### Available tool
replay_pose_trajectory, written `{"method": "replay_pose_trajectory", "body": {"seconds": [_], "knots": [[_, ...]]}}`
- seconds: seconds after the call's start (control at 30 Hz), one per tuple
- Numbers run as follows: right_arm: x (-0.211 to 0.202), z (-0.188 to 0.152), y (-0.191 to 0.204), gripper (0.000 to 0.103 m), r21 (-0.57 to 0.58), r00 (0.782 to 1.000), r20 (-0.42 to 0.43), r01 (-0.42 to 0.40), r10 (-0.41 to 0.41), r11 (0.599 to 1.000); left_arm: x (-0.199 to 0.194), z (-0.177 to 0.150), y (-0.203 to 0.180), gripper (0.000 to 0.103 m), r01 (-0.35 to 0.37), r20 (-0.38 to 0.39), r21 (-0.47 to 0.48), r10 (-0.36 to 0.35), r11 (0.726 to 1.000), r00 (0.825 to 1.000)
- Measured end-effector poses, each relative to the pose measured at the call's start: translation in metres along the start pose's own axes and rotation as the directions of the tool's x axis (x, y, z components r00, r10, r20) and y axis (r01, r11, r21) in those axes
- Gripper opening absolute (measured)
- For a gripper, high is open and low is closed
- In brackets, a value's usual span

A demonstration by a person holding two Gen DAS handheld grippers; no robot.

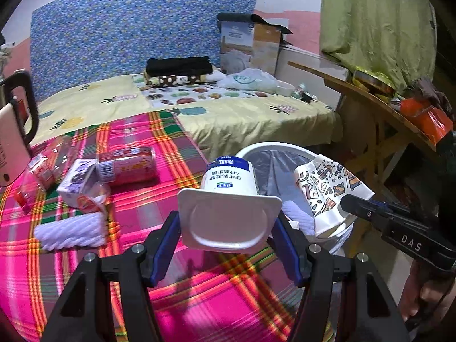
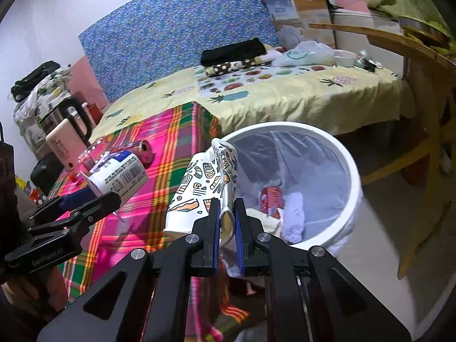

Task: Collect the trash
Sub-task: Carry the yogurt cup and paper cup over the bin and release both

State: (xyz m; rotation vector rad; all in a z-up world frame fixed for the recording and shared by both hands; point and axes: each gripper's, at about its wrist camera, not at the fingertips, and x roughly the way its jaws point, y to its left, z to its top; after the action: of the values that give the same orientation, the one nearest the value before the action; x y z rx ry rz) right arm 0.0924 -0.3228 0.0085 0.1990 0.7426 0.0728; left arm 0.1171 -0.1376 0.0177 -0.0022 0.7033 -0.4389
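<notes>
At the plaid tabletop's right edge, your left gripper (image 1: 228,236) clamps the yogurt cup (image 1: 230,196) by its rim, short of the bin (image 2: 350,171). Your right gripper (image 2: 227,222), nearer, pinches the crushed paper cup (image 2: 199,191) above its opening.

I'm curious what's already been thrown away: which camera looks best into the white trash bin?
The right wrist view: it looks down into the white trash bin, showing a red can and white tissue. The left wrist view shows only its rim, mostly behind the yogurt cup.
</notes>
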Motion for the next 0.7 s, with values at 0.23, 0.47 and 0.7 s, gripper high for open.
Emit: {"method": "replay_pose_trajectory", "body": {"seconds": [0.23, 0.47, 0.7], "knots": [[0.004, 0.0, -0.017, 0.009, 0.027, 0.999, -0.009, 0.041, -0.041, 0.999, 0.018, 0.007, -0.018, 0.066, 0.038, -0.018, 0.028, -0.038, 0.999, 0.999], [0.007, 0.0, -0.033, 0.009, 0.044, 0.996, -0.029, 0.088, -0.087, 0.995, 0.035, 0.01, -0.032, 0.066, 0.081, -0.046, 0.053, -0.078, 0.995, 0.996], [0.011, -0.003, -0.041, 0.01, 0.048, 0.99, -0.063, 0.128, -0.125, 0.991, 0.053, 0.009, -0.041, 0.067, 0.114, -0.089, 0.076, -0.107, 0.991, 0.99]]}}
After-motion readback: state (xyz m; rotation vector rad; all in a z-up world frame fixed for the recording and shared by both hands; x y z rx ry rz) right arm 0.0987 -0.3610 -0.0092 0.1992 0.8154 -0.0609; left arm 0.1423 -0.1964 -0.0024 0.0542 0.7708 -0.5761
